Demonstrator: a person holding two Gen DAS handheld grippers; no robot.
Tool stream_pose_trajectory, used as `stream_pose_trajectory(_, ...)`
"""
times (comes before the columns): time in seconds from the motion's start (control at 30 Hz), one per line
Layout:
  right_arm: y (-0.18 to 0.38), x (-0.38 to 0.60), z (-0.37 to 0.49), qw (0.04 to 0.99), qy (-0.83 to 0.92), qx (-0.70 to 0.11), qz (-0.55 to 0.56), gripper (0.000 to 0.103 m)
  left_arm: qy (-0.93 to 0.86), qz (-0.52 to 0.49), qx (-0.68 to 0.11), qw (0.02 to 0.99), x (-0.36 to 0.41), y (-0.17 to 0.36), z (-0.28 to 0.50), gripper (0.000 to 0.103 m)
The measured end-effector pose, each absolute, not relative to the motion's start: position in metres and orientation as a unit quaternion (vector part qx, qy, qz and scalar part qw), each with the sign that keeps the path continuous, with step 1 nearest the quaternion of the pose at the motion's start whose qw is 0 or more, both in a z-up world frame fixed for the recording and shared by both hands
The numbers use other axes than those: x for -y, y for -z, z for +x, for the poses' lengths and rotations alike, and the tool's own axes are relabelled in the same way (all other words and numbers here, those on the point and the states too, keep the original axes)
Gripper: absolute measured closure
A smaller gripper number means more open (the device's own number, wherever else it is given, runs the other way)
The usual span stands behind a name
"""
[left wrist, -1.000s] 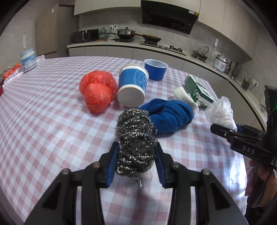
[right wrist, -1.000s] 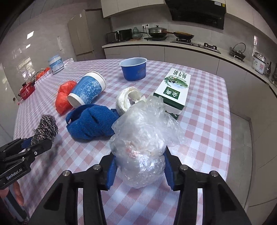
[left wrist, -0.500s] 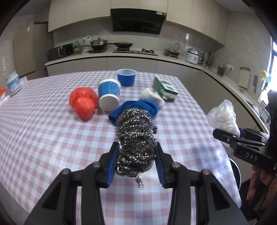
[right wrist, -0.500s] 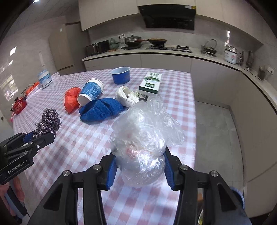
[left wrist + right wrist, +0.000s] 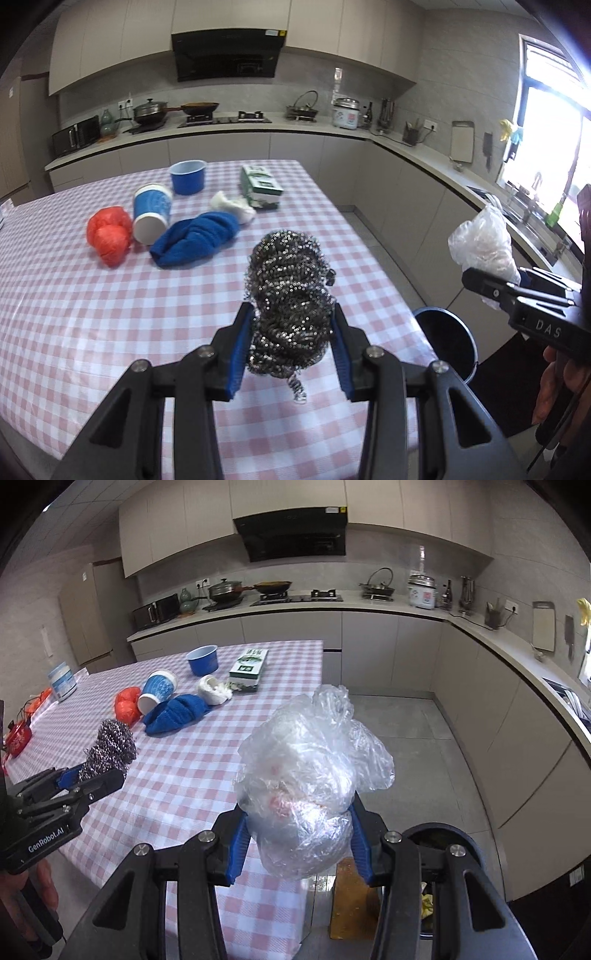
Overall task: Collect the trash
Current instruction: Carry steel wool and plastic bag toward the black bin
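My left gripper point(image 5: 291, 325) is shut on a steel wool scourer point(image 5: 288, 291) and holds it above the near right part of the checked table point(image 5: 92, 314). My right gripper point(image 5: 295, 834) is shut on a crumpled clear plastic bag point(image 5: 306, 775), out past the table's edge and over the floor. Just below and right of it stands a dark round bin point(image 5: 443, 834), seen too in the left wrist view as the bin point(image 5: 447, 332) beside the table corner. Each gripper shows in the other's view: the right one point(image 5: 495, 280) with its bag, the left one point(image 5: 96, 771) with its scourer.
On the table lie a red plastic bag point(image 5: 109, 236), a tipped blue paper cup point(image 5: 151, 214), a blue cloth point(image 5: 195, 240), a white wad point(image 5: 232, 205), a green carton point(image 5: 260, 184) and a blue bowl point(image 5: 187, 176). A brown block point(image 5: 349, 897) stands by the bin. Counters line the walls.
Both grippers have drawn back and swung right with their loads, off the middle of the table toward its right edge. The floor and the bin have come into view.
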State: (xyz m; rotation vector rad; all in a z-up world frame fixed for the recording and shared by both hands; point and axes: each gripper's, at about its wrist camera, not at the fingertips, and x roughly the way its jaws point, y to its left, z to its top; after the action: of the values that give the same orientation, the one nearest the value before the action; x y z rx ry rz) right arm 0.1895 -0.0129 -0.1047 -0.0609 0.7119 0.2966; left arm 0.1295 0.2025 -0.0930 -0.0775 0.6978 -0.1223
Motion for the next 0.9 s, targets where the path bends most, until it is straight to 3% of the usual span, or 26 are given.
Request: stream_pose_trajectory(0.9, 0.131, 0.269, 0.186, 0.928, -0.117, -0.353, -0.005, 0.053, 0.114, -0.014, -0.351, 0.929, 0.034, 0.108, 0.157, 0.062)
